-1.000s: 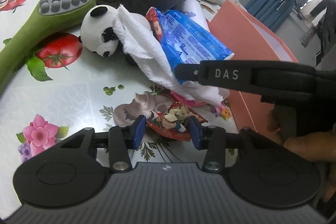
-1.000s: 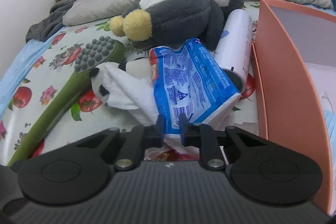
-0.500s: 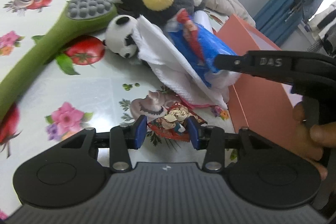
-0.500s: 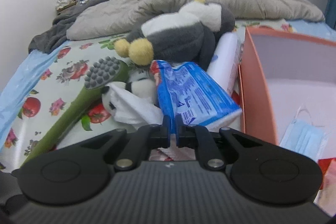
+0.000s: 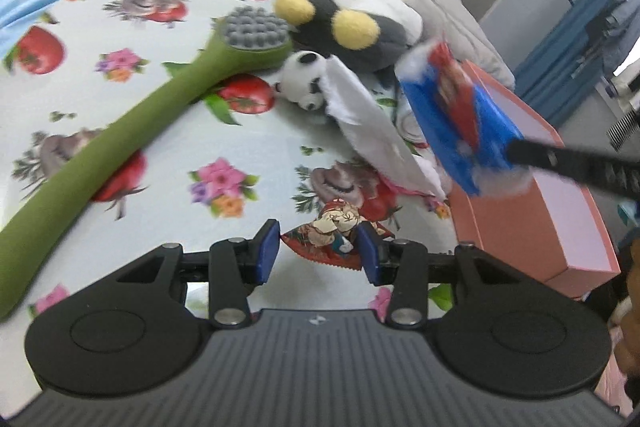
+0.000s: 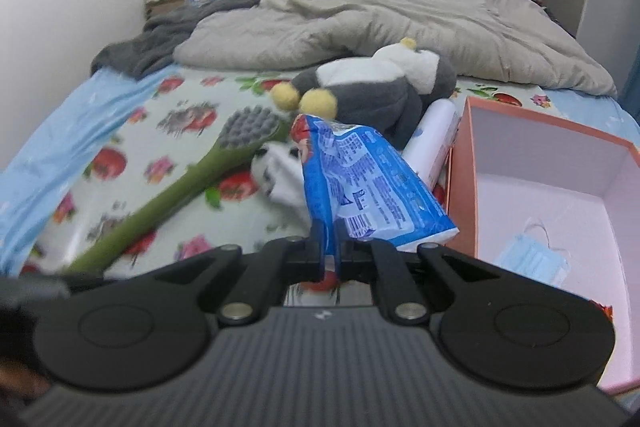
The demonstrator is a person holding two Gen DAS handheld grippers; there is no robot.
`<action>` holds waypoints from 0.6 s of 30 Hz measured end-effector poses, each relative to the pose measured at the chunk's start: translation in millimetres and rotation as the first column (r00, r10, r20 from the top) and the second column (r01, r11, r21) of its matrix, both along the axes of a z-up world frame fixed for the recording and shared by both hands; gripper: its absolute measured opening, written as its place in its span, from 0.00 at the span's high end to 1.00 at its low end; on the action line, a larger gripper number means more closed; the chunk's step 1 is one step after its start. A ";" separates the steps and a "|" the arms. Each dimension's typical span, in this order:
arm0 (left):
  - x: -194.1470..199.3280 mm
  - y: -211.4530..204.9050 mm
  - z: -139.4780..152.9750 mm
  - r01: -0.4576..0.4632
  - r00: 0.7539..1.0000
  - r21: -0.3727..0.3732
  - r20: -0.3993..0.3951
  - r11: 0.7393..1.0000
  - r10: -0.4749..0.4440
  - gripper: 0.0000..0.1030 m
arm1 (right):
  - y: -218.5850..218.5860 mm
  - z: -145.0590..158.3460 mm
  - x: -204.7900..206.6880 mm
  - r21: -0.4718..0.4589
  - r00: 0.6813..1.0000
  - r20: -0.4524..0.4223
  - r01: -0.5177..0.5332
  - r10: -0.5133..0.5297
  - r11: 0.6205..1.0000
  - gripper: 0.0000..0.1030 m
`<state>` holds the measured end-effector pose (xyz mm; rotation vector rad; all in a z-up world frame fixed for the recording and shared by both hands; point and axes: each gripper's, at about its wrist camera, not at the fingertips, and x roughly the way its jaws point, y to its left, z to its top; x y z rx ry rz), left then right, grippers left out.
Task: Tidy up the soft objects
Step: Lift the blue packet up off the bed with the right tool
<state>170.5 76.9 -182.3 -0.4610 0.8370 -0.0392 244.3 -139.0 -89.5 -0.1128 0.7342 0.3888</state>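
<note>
Right wrist view: the right gripper (image 6: 330,239) is pinched shut on the end flap of the blue tissue pack (image 6: 372,183), which hangs clear of the bed, just left of the open pink box (image 6: 532,131). Its jaws have just been closing, with the pack's film between them. The box already holds a face mask (image 6: 532,261).

In the left wrist view the same pack (image 5: 456,123) is seen held in the air by the right gripper's finger, at the box's (image 5: 520,227) near wall. The left gripper (image 5: 318,251) hangs over the bed with its blue pads (image 5: 269,251) parted; a small red packet (image 5: 340,231) shows between them, but whether they touch it I cannot tell, and I judge it is not gripped.

The step in hand looks like carrying the pack to the box. The next move calls for swinging it right over the box wall, lowering it beside the mask, then letting go. The grip is on thin film only, so a slow carry seems wise. The panda (image 5: 302,85), the white cloth (image 5: 364,131) and the penguin (image 5: 352,27) wait on the bed.
</note>
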 end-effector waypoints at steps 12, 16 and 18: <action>-44.4 11.1 20.2 -0.081 0.996 0.036 0.024 0.996 0.081 0.55 | 14.0 -20.9 -59.8 -0.063 0.991 -0.092 -0.099 0.092 0.993 0.93; -52.1 14.5 14.7 -0.107 0.994 0.050 0.015 0.993 0.106 0.56 | 19.4 -40.5 -63.7 -0.019 0.987 -0.128 -0.104 0.101 0.994 0.92; -55.5 16.4 11.5 -0.115 0.993 0.047 0.017 0.992 0.115 0.56 | 21.3 -49.7 -63.0 0.001 0.981 -0.167 -0.102 0.100 0.995 0.90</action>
